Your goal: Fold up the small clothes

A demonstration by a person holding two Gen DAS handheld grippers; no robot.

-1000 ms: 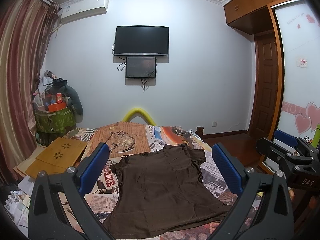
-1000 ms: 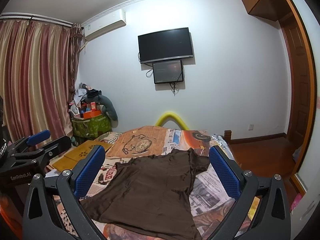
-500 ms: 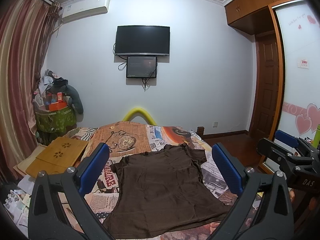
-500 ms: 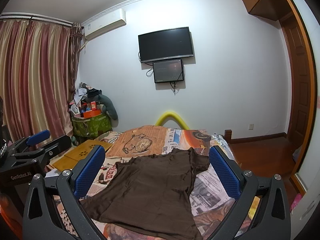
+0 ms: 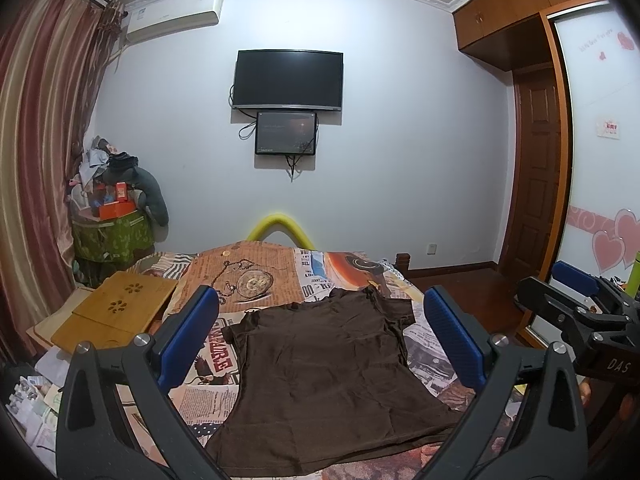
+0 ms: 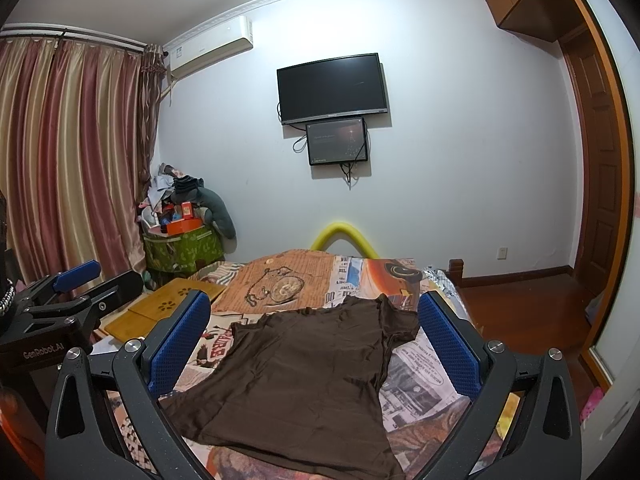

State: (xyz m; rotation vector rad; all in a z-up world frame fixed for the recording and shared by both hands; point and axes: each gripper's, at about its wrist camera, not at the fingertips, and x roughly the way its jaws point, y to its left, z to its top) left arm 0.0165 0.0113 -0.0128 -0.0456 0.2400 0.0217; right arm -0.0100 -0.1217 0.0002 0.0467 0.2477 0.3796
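Observation:
A dark brown T-shirt [image 5: 328,376] lies spread flat on the bed, hem toward me and collar toward the far wall; it also shows in the right wrist view [image 6: 296,376]. My left gripper [image 5: 320,336] is open and empty, held above the near end of the shirt. My right gripper [image 6: 314,336] is open and empty too, to the right of the left one. The right gripper shows at the right edge of the left wrist view [image 5: 576,312], and the left gripper at the left edge of the right wrist view [image 6: 68,300].
The bed has a newspaper-print cover [image 5: 256,276]. A wooden lap tray [image 5: 116,312] lies at the bed's left side. A green basket heaped with things [image 5: 112,236] stands by the curtain. A wooden floor and door [image 6: 600,200] are at the right.

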